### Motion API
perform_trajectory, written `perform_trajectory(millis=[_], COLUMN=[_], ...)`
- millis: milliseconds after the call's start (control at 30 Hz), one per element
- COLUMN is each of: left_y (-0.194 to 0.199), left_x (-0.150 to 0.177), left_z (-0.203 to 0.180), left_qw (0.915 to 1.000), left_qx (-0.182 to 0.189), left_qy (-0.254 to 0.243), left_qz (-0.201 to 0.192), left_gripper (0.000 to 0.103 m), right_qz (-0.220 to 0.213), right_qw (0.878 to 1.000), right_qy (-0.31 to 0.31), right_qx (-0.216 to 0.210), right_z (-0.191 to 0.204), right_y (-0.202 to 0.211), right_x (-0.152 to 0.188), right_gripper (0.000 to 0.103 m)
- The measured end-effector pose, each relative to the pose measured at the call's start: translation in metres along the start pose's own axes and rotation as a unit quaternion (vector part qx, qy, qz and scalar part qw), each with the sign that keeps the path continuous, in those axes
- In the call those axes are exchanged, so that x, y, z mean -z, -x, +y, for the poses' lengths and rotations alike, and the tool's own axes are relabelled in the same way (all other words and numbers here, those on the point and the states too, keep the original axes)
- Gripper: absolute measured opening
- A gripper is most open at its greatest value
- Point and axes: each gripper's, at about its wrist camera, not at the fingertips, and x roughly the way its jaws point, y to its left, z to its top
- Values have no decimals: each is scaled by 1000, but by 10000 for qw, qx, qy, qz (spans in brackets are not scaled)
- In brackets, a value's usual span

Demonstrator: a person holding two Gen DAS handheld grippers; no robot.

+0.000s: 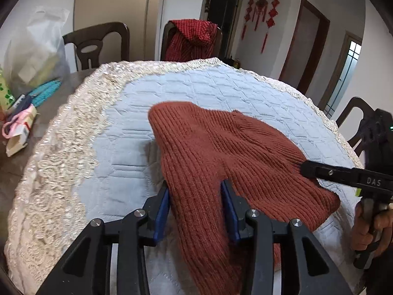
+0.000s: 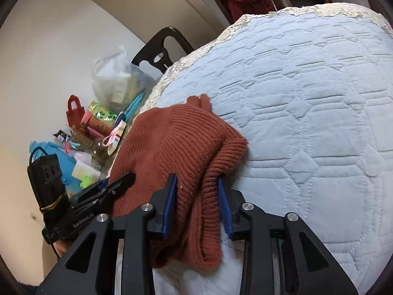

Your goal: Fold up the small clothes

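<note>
On the table's quilted blue cover (image 1: 196,91), edged with cream lace (image 1: 61,147), lies a rust-brown ribbed knit (image 1: 208,147), spread flat toward the far side and bunched into folds near the person. The left gripper (image 1: 196,186) comes in from the near edge with a thick fold of the knit running between its blue pads (image 1: 163,206); the jaws stand part-way spread with the fabric filling the gap, but whether the pads press on it cannot be told. The right gripper (image 2: 196,184) holds the other near corner the same way: a rolled ribbed edge passes between its blue pads (image 2: 170,196), jaws part-way spread, and a slim gap shows beside the right pad, so a firm pinch cannot be confirmed. From the left wrist view the right gripper's black finger (image 1: 319,169) reaches the knit's right edge, with a hand (image 1: 368,228) round its grip. From the right wrist view the left gripper (image 2: 108,189) lies low against the knit's left side. Beyond the cover on the left, the bare tabletop carries clutter: a clear plastic bag (image 1: 36,49), a teal item (image 1: 46,91), a pink-ribboned box (image 1: 19,132), a small red bag (image 2: 73,110). Dark wooden chairs (image 1: 98,41) stand round the far side, one draped with a red checked cloth (image 1: 194,39). Red knot ornaments (image 1: 262,12) hang on the far wall.
</note>
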Motion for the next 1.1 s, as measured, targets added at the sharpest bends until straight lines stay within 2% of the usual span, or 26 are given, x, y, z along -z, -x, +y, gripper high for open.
perform_trajectory(millis=[167,233,333,400,467,567,700,733,800,867,967,1100], left_y=[19,16,-5,-17,-8,12,30,34,35,27,23,23], left_x=[-7,-12,-13,-8,-7,-1,16,22,29,33,36,35], left_z=[-6,-9,-10,-8,-8,-8,-12,-13,-15,-14,-19,-22], left_qw=[9993,9991,9998,9995,9995,9997,9996,9995,9995,9994,9989,9984], left_qx=[-118,-135,-91,-285,-274,-122,-23,-35,-104,-233,-404,-534], left_qy=[-40,-101,-133,-167,-127,-7,188,216,218,233,132,64], left_qz=[-345,-381,-144,-22,-85,-207,-195,-219,-217,-144,-177,-180], left_gripper=[44,44,44,44,44,44,42,42,42,42,42,43], right_qz=[-445,-386,-61,164,125,22,-73,-46,63,200,169,148], right_qw=[9963,9940,9931,9910,9928,9892,9875,9865,9840,9774,9811,9784], right_qy=[626,857,973,1023,930,1142,1390,1461,1615,1846,1691,1794], right_qx=[384,567,650,844,741,923,742,734,747,1008,922,1021], right_z=[29,37,35,27,23,34,51,54,60,58,50,53], right_y=[24,16,-13,-31,-28,-9,16,17,13,2,-2,0], right_x=[-11,-18,-23,-21,-21,-15,7,13,23,34,30,32], right_gripper=[34,33,28,27,27,27,26,25,14,13,13,13])
